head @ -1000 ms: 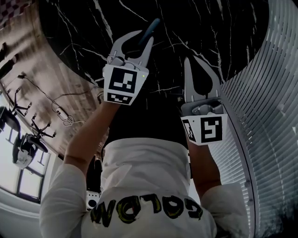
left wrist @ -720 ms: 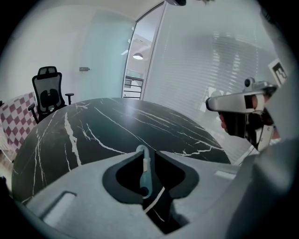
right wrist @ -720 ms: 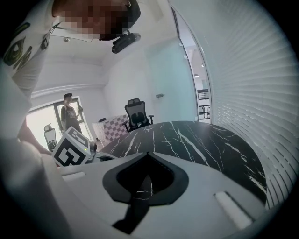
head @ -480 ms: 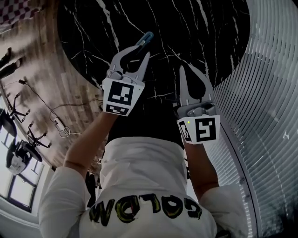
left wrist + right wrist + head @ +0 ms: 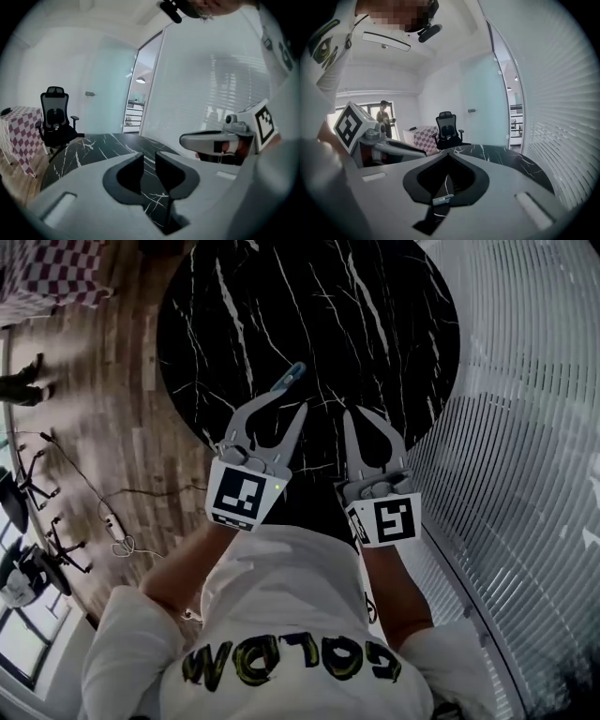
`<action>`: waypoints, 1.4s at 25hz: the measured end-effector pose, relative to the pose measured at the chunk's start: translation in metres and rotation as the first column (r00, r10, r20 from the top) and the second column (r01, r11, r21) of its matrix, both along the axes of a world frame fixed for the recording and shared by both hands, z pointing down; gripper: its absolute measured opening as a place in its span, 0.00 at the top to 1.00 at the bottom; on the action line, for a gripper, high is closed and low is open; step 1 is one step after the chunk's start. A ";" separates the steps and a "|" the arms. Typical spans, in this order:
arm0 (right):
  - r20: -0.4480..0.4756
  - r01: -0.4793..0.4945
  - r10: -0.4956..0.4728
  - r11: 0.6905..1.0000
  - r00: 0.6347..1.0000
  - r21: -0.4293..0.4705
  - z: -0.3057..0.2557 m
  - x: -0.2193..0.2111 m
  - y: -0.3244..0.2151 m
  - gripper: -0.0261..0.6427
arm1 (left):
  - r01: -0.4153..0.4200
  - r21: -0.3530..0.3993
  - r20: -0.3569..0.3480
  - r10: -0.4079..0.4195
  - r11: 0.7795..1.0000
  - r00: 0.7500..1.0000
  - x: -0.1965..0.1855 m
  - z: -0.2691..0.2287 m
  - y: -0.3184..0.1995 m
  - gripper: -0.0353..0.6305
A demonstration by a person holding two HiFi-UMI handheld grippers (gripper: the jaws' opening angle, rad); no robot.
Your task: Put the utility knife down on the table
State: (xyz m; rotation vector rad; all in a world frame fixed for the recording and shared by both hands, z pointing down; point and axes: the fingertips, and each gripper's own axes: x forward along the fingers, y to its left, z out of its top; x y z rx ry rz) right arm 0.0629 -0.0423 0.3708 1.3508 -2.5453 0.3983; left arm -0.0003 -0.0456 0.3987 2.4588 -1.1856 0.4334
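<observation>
A blue-grey utility knife (image 5: 291, 377) shows on the round black marble table (image 5: 375, 315), just beyond the tips of my left gripper (image 5: 292, 399). That gripper's jaws stand a little apart. In the left gripper view (image 5: 149, 157) only marble shows through the narrow gap, and the knife is hidden there. My right gripper (image 5: 359, 418) hovers beside it over the table's near edge. Its jaws meet at the tips (image 5: 447, 155) with nothing held. Each gripper appears in the other's view: the right gripper (image 5: 215, 140) and the left gripper (image 5: 393, 147).
White slatted blinds (image 5: 525, 474) curve round the table's right side. A black office chair (image 5: 55, 117) and a checked cloth (image 5: 56, 268) stand beyond the far edge. Cables (image 5: 112, 521) lie on the wooden floor at left. A person (image 5: 384, 117) stands in the background.
Both grippers have drawn back toward the person's body and the table's near edge, and the whole table has come into view. The knife stays just past the left gripper's tips.
</observation>
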 end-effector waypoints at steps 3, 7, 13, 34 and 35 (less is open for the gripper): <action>-0.007 0.035 -0.034 0.999 0.999 0.040 -0.027 -0.006 0.003 0.96 | -0.002 0.002 -0.052 0.002 1.000 0.999 0.002 -0.030 0.006 0.82; 0.003 0.044 -0.044 0.997 0.999 0.066 -0.060 -0.009 0.013 0.96 | -0.009 0.049 -0.071 0.012 0.999 0.997 0.004 -0.073 0.019 0.82; 0.017 0.065 -0.067 0.993 0.998 0.099 -0.105 -0.014 0.030 0.96 | -0.008 0.146 -0.121 0.026 0.989 0.992 0.004 -0.132 0.035 0.83; 0.047 0.065 -0.081 0.962 0.996 0.263 -0.206 -0.017 0.081 0.96 | -0.002 0.255 -0.220 0.060 0.967 0.974 0.005 -0.219 0.078 0.94; 0.048 0.065 -0.081 0.958 0.996 0.280 -0.209 -0.018 0.083 0.96 | -0.005 0.262 -0.223 0.066 0.965 0.973 0.006 -0.221 0.080 0.94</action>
